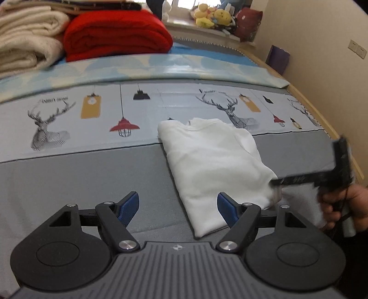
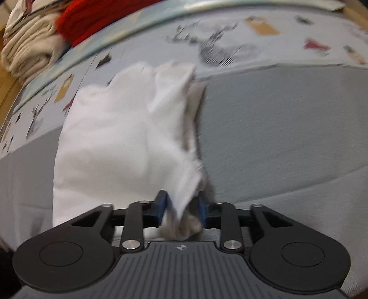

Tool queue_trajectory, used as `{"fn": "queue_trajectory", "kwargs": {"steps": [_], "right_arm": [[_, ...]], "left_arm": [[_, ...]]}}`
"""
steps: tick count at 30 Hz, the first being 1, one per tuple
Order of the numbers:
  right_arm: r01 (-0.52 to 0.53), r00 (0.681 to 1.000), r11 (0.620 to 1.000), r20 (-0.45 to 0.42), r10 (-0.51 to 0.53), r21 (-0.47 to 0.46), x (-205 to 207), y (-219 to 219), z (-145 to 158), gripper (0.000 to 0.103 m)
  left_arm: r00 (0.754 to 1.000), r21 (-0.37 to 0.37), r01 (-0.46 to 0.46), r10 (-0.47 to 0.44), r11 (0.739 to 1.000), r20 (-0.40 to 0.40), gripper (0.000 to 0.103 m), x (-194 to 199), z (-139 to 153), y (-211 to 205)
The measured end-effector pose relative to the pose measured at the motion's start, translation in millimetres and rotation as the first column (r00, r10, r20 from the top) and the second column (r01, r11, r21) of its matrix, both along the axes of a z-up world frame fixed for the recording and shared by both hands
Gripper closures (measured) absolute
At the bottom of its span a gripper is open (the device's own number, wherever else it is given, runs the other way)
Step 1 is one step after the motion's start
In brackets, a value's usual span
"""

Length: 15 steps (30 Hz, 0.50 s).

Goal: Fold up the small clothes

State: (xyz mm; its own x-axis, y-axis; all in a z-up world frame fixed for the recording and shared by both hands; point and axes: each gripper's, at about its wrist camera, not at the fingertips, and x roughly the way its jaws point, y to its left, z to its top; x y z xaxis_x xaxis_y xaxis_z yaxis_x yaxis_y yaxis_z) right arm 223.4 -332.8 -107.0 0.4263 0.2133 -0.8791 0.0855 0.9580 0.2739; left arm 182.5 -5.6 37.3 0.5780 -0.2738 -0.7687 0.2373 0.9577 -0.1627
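Note:
A small white garment [image 1: 214,161] lies partly folded on the grey bed sheet [image 1: 92,179], collar end far, hem end near. My left gripper [image 1: 178,204] is open and empty, hovering just above the sheet at the garment's near left edge. My right gripper [image 2: 182,207] is shut on the garment's near right corner [image 2: 184,204] and lifts that edge off the sheet; the garment [image 2: 119,142] fills the middle of the blurred right wrist view. In the left wrist view the right gripper [image 1: 276,181] shows at the right with the hand holding it.
A red blanket [image 1: 117,34] and cream blankets [image 1: 27,39] are stacked at the bed's far left. A deer-and-lamp printed cloth [image 1: 92,115] spans the bed beyond the garment. Stuffed toys [image 1: 211,16] sit on the windowsill. A wall [image 1: 322,57] runs along the bed's right side.

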Motion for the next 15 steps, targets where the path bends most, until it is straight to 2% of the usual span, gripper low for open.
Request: {"fn": "queue_trajectory", "kwargs": {"steps": [2, 5, 6, 8, 12, 14, 15], "right_arm": [[0.049, 0.996, 0.994, 0.079, -0.041, -0.093, -10, 0, 22, 0.045], [0.073, 0.968, 0.976, 0.251, -0.02, -0.206, -35, 6, 61, 0.04], [0.072, 0.955, 0.974, 0.295, -0.006, -0.215, -45, 8, 72, 0.035], [0.06, 0.932, 0.974, 0.362, 0.025, -0.22, -63, 16, 91, 0.027], [0.047, 0.89, 0.974, 0.452, 0.059, -0.22, -99, 33, 109, 0.02], [0.055, 0.882, 0.977, 0.468, 0.049, -0.207, -114, 35, 108, 0.019], [0.063, 0.885, 0.978, 0.465, 0.037, -0.198, -119, 35, 103, 0.019]], "left_arm": [[0.999, -0.002, -0.009, 0.009, 1.0, 0.04, 0.018, -12, 6, -5], [0.992, -0.015, -0.059, 0.06, 0.998, 0.112, 0.014, -33, 12, -17], [0.989, -0.017, -0.081, 0.082, 0.997, 0.126, 0.013, -41, 12, -24], [0.985, -0.044, -0.106, 0.111, 0.993, 0.13, 0.0, -52, 10, -37], [0.988, -0.106, -0.108, 0.119, 0.988, 0.102, 0.001, -72, -7, -65], [0.989, -0.074, -0.091, 0.099, 0.993, 0.108, 0.001, -77, -20, -77], [0.991, -0.023, -0.078, 0.08, 0.997, 0.111, 0.001, -77, -27, -85]]}}
